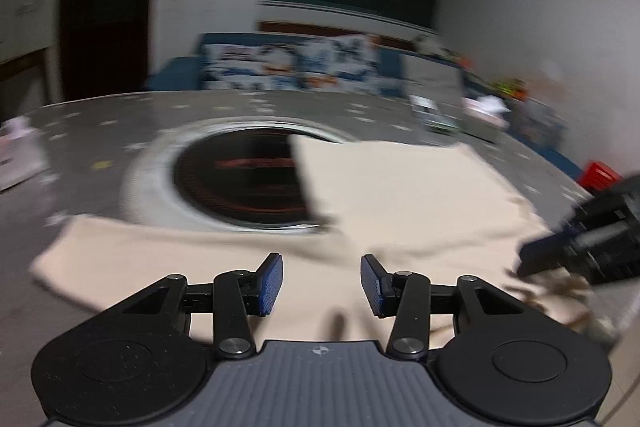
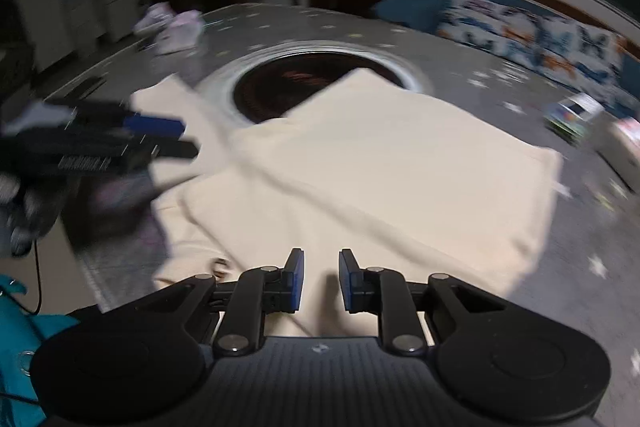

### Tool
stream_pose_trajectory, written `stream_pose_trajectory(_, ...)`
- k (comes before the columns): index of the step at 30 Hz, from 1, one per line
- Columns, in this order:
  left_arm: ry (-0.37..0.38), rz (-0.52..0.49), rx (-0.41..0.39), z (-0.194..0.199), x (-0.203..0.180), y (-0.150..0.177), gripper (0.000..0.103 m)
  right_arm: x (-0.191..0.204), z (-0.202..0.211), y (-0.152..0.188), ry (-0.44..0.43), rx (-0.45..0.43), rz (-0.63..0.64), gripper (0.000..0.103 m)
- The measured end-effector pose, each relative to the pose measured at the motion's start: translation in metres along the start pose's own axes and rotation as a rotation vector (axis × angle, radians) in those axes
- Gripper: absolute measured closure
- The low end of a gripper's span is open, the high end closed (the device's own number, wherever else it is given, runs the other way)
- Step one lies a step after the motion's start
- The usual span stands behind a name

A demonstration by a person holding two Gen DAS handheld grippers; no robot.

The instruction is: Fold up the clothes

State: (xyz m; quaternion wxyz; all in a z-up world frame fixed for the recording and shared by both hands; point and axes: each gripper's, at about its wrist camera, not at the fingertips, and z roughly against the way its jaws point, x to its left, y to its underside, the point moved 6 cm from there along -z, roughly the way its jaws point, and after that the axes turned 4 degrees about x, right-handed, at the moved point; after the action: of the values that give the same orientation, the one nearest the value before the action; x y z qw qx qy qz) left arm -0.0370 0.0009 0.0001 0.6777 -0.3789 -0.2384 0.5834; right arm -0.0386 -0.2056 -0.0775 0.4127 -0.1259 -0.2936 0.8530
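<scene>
Cream garment (image 2: 360, 163) spread flat across frame centre on the grey table (image 2: 520, 83), one flap lying doubled over, overlapping the dark round inset (image 2: 304, 83). Left gripper (image 1: 322, 285) and right gripper (image 2: 321, 279) at lower frame, fingers parted, holding nothing, likely poised for a hem grasp.

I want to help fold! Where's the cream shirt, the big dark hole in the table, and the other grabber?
cream shirt (image 2: 400, 163): right wrist view, its folded body.
dark hole (image 1: 244, 183): left wrist view, its middle.
left gripper (image 2: 168, 137): right wrist view, between its fingertips.
</scene>
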Motion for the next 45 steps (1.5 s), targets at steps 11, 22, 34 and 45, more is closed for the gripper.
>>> stream_pose_trajectory(11, -0.314, 0.196, -0.033, 0.019, 0.098, 0.002, 0.054, 0.055, -0.033, -0.03, -0.09, 0.012, 0.123, 0.085)
stream_pose_trajectory(22, -0.419, 0.333, -0.011, 0.01, 0.144, 0.007, 0.055, 0.055, -0.028, -0.032, -0.079, 0.003, 0.129, 0.085)
stream_pose_trajectory(34, -0.35, 0.403, -0.046, 0.009, 0.146, -0.001, 0.097, 0.036, -0.003, -0.026, -0.041, -0.052, 0.051, 0.085)
stream_pose_trajectory(45, 0.072, 0.209, -0.192, 0.05, 0.007, -0.071, 0.097, -0.014, 0.033, -0.008, 0.051, -0.133, -0.103, 0.085)
